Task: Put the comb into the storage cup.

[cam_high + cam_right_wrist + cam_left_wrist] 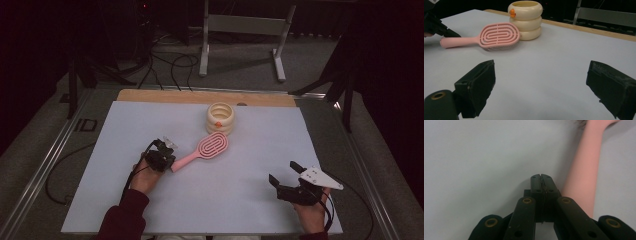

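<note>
The left tongs [168,159] are closed with nothing between the jaws, their tips pressed together just beside the handle end of the pink hairbrush [205,149]; in the left gripper view the handle [584,172] runs along the right flank of the shut jaws, and whether it touches them cannot be told. The brush lies flat near the middle of the bench [150,210], its head pointing toward the far edge, close to a cream ringed cup [220,118]. The right tongs [284,176] hang open and empty near the right front corner, well apart from the brush
</note>
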`<state>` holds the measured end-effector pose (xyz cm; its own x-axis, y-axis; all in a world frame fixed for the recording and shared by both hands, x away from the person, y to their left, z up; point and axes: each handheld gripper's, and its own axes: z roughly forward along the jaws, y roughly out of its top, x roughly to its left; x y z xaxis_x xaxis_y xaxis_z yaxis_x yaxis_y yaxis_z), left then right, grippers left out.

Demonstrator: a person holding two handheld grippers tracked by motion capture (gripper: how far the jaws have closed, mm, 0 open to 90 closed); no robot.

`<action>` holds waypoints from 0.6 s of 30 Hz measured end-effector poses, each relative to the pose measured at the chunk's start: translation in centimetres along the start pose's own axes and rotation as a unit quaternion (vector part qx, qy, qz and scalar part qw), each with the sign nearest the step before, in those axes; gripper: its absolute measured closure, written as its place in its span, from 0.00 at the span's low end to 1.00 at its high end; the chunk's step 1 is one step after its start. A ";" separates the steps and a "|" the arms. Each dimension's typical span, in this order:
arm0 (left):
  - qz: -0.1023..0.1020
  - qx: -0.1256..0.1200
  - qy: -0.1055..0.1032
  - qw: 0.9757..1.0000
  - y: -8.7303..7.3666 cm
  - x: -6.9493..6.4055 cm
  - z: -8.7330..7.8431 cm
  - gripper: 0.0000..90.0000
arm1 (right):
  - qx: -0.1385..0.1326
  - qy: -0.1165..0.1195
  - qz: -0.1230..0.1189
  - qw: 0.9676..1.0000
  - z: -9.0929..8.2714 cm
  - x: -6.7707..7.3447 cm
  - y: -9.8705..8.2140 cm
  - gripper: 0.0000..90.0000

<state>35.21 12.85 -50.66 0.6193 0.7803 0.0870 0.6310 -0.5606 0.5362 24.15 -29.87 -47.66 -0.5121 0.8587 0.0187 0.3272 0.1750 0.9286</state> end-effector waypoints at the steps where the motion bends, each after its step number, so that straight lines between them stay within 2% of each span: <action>1: 0.000 0.001 -0.002 1.000 0.0 -0.2 -0.1 1.00 | 0.000 0.000 0.000 1.000 0.0 0.0 0.0 0.10; 10: -0.014 -0.002 -0.030 0.999 -0.5 -0.9 -0.5 1.00 | 0.001 0.001 0.001 1.000 0.0 0.0 0.0 0.10; 18: -0.015 -0.004 -0.045 0.999 -0.7 -1.6 -0.6 1.00 | 0.001 0.001 -0.001 1.000 0.1 0.0 0.0 0.10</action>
<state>33.46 12.15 -50.63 0.6396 0.7687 -0.0054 0.6466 -0.5341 0.5446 24.17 -29.82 -47.71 -0.5146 0.8572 0.0187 0.3287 0.1771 0.9277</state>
